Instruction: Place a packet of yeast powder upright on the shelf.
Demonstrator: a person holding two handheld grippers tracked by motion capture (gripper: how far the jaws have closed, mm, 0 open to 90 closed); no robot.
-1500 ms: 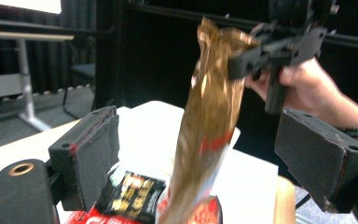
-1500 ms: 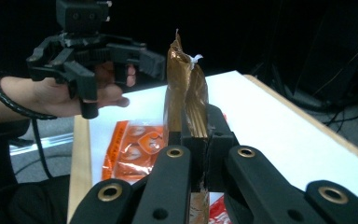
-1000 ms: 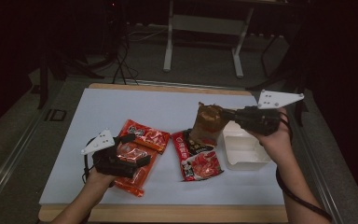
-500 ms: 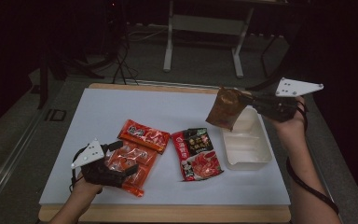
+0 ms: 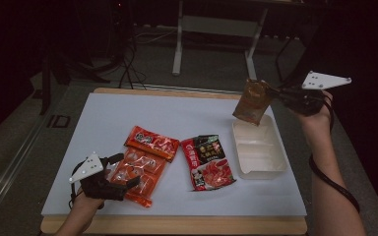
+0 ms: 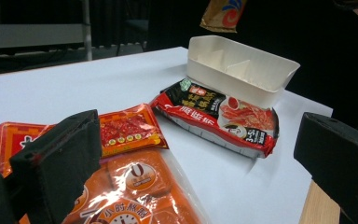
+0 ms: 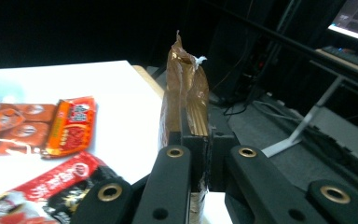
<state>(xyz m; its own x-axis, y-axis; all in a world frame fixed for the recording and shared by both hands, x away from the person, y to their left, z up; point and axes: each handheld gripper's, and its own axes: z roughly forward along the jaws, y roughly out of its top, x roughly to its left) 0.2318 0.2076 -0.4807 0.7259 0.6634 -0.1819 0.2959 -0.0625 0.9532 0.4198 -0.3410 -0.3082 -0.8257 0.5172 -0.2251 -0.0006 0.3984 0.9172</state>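
Table [image 5: 128, 118] with a white top carries three food packets and a white tray, and a fourth packet hangs in the air. The right gripper [image 5: 280, 96], seen in the high view at the far right edge of the table, holds a brown packet [image 5: 252, 101] above the far end of the white divided tray [image 5: 258, 147]. In the right gripper view the jaws are pressed together on that packet [image 7: 186, 100]: its lower part sits between the two black pads and the crumpled upper part stands up past them. In the left gripper view the same packet [image 6: 223, 14] shows at the top edge, well above the tray [image 6: 242, 70], clear of it.

The left gripper [image 5: 123, 179] sits low at the near left corner of the table. Its jaws stand wide apart, one at each side of the left gripper view, with nothing between them. The nearer end of the clear orange packet [image 5: 138, 174] lies flat on the table just under and ahead of the left jaw. A red flat packet [image 5: 152, 142] lies at the orange packet's far end, touching or overlapping it. Between these and the tray lies a black-and-red packet [image 5: 207, 161], its right edge just beside the tray wall.
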